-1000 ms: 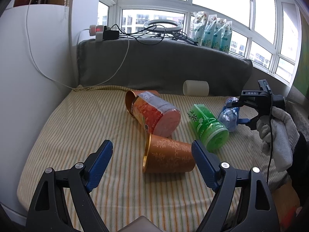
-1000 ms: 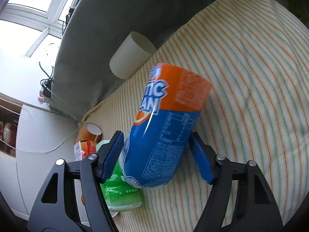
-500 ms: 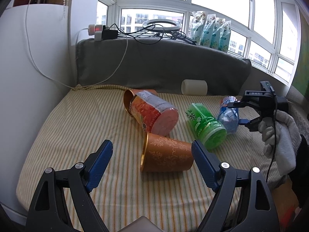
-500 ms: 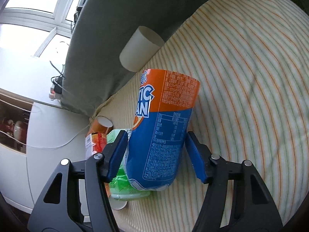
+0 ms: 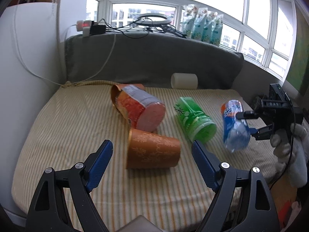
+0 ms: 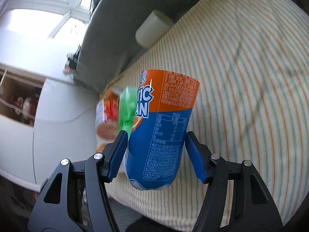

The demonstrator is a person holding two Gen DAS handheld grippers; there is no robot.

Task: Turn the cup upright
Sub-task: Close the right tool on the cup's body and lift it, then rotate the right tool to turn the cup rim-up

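My right gripper [image 6: 155,152] is shut on a blue and orange cup [image 6: 162,123] and holds it lifted off the striped cushion [image 6: 241,67], tilted. The same cup [image 5: 234,123] shows in the left wrist view at the right, held by the right gripper [image 5: 249,122]. My left gripper [image 5: 152,164] is open and empty, just in front of a brown patterned cup [image 5: 152,151] lying on its side. A green cup [image 5: 195,121] and a red cup [image 5: 141,110] also lie on their sides.
A white roll [image 5: 184,80] lies against the grey backrest [image 5: 154,58]. A white cabinet [image 5: 25,58] stands at the left. Cables and packets sit on the window ledge behind. The cushion's front edge [image 5: 135,203] is near my left gripper.
My right gripper has lifted the blue and orange cup off the cushion and turned it more upright. My left gripper has barely moved.
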